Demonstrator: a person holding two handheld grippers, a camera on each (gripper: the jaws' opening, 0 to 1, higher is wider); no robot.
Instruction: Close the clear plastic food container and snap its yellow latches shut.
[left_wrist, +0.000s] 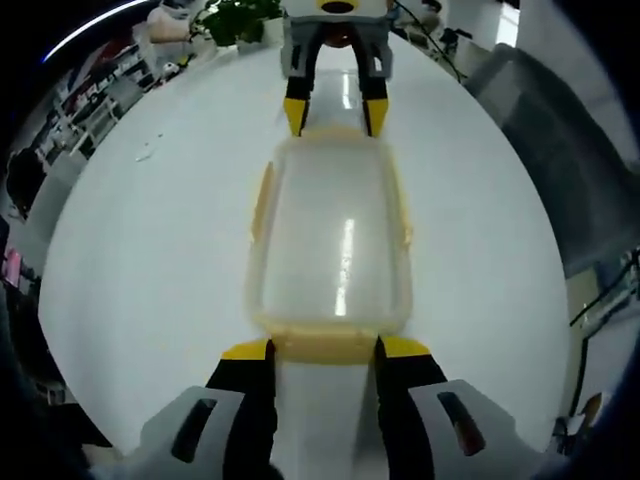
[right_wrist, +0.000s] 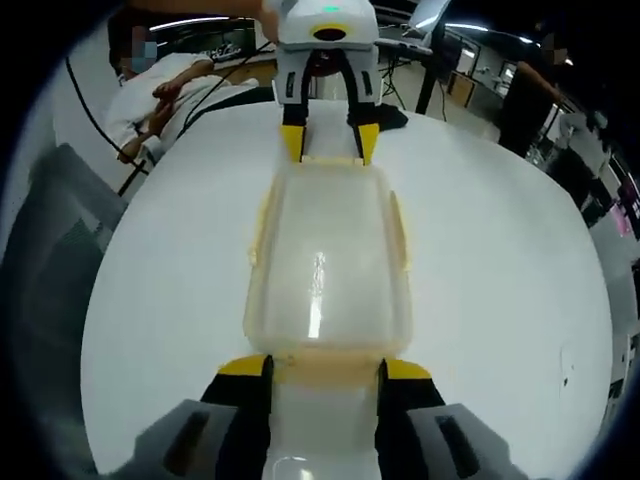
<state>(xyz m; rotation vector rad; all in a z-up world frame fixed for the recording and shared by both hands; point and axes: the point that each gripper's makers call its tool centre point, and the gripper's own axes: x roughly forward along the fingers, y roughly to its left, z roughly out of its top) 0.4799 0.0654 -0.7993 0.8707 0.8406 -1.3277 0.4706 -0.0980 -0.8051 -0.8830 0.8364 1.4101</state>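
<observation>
- Table (left_wrist: 150, 260): big white round top, fills most of both views; container sits near its centre. Same table in right gripper view (right_wrist: 500, 300).
- Container (left_wrist: 330, 240): clear plastic, lid on, long axis running 6 to 12 o'clock in left gripper view. Also centred in right gripper view (right_wrist: 325, 265), same 6–12 lie. A gripper at each short end.
- Latches: yellow end latch (left_wrist: 325, 345) at 6 o'clock edge of container, betw. left gripper's tips; side latches (left_wrist: 262, 200) at 9 and 3 o'clock lie along the long walls. In right gripper view near end latch (right_wrist: 325, 368) at 6 o'clock, paler; side latch (right_wrist: 262, 225) at 9. Can't tell if any are fully snapped.
- Left gripper (left_wrist: 325, 348): jaws rise from 6 o'clock, parted about as wide as the end latch, yellow tips just beside/touching its two corners. Not clamped tight; spread around the latch. Seen at 12 o'clock in right gripper view (right_wrist: 328, 140), tips at container's far end.
- Right gripper (right_wrist: 325, 368): jaws from 6 o'clock, same spread, tips flanking near end latch, touching or just off – can't tell which. Seen at 12 o'clock in left gripper view (left_wrist: 335, 115), tips parted at far end.
- Person (right_wrist: 160, 90): white sleeve, at 10–11 o'clock beyond table edge in right gripper view.
- Plant (left_wrist: 240, 18): green leaves at 11–12 o'clock, past table, left gripper view.
</observation>
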